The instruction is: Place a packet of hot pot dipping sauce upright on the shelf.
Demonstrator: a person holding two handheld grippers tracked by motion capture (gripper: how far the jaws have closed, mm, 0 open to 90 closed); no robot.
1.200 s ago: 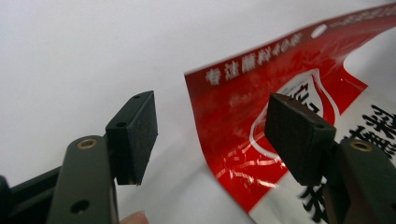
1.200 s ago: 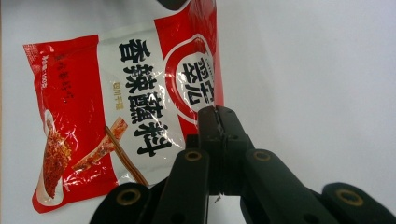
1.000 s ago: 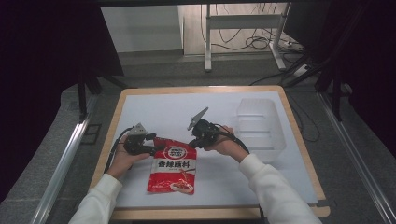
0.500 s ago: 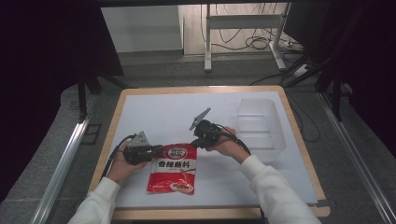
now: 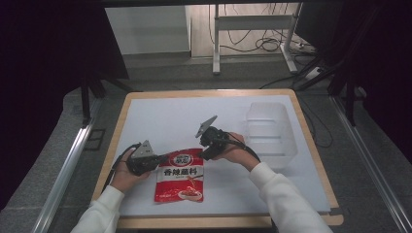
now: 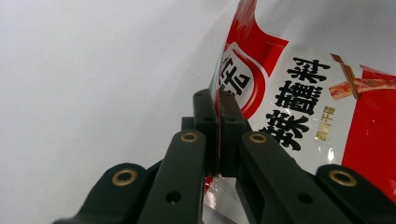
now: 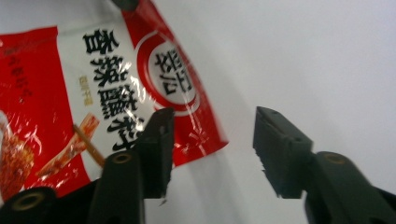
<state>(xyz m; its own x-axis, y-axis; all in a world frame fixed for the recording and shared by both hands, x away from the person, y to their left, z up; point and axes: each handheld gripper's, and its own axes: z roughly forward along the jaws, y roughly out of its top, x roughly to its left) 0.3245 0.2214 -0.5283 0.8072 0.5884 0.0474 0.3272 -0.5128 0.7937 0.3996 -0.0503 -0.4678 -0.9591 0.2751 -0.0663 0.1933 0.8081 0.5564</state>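
Apparently the two grippers are working together on a red packet (image 5: 179, 175), which is lying near the front of the white table (image 5: 160, 121), left of a clear bin (image 5: 270, 133). The left gripper (image 6: 217, 114) is pinching the packet's upper left corner, jaws pressed together on the film, and that edge is lifting off the table. The right gripper (image 7: 210, 140) is hovering at the upper right corner with its jaws apart; one jaw is sitting over the packet's edge, the other over bare table.

My guess is that the right one is lining up to take the opposite corner. To do that well, it is worth keeping the left pinch steady and slightly raised, so the right corner is coming off the surface and one jaw can slide beneath it. The film looks slick and crinkly, so closing well onto the seam, not the very tip, is safer. Pulling sideways too early is risking a slip.
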